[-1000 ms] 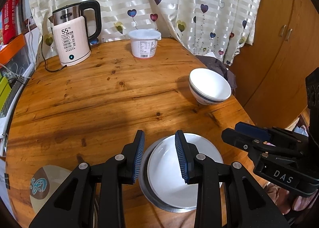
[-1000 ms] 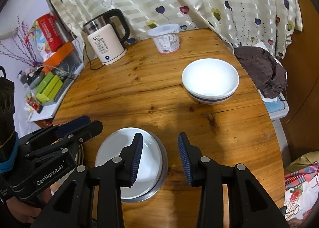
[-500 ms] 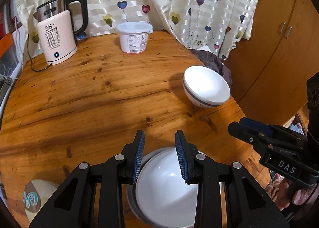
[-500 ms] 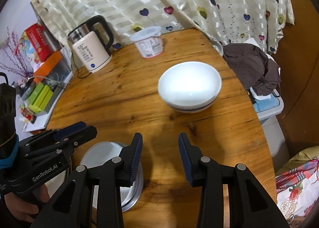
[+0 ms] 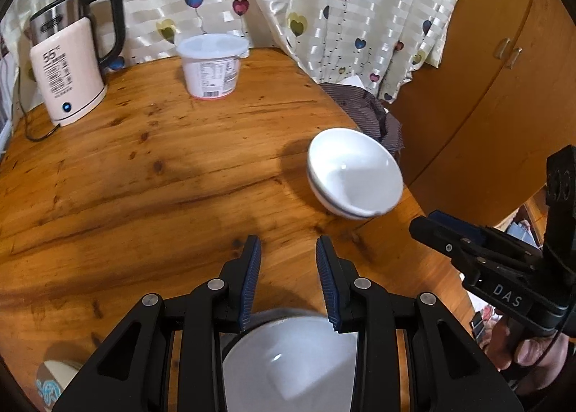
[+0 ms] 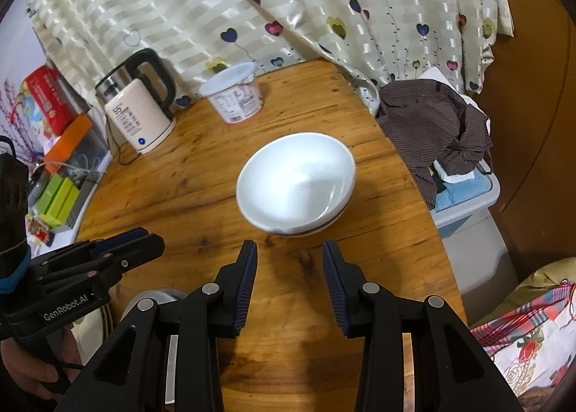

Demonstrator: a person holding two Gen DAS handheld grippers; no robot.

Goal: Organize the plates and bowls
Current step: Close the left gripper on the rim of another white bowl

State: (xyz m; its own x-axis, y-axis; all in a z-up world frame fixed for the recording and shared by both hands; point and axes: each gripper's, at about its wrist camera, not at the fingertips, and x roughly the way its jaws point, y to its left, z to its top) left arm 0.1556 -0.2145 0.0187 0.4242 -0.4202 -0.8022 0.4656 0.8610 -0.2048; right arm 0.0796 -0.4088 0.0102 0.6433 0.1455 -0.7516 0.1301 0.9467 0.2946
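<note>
Two stacked white bowls with a blue stripe (image 5: 354,174) stand near the right edge of the round wooden table (image 5: 144,174); they also show in the right wrist view (image 6: 295,180). A white plate on a grey metal plate (image 5: 288,365) lies under my left gripper (image 5: 288,250), which is open and empty above its far rim. My right gripper (image 6: 289,250) is open and empty, just short of the bowls. It shows at the right of the left wrist view (image 5: 437,223).
A pink kettle (image 5: 70,63) and a white lidded tub (image 5: 212,66) stand at the back by the curtain. A patterned dish (image 5: 54,381) lies at the front left. A brown cloth on a box (image 6: 435,131) sits beyond the table's right edge.
Both grippers have moved forward toward the bowls. The plates have slipped back under the left gripper. The bowls are now closer in the right wrist view.
</note>
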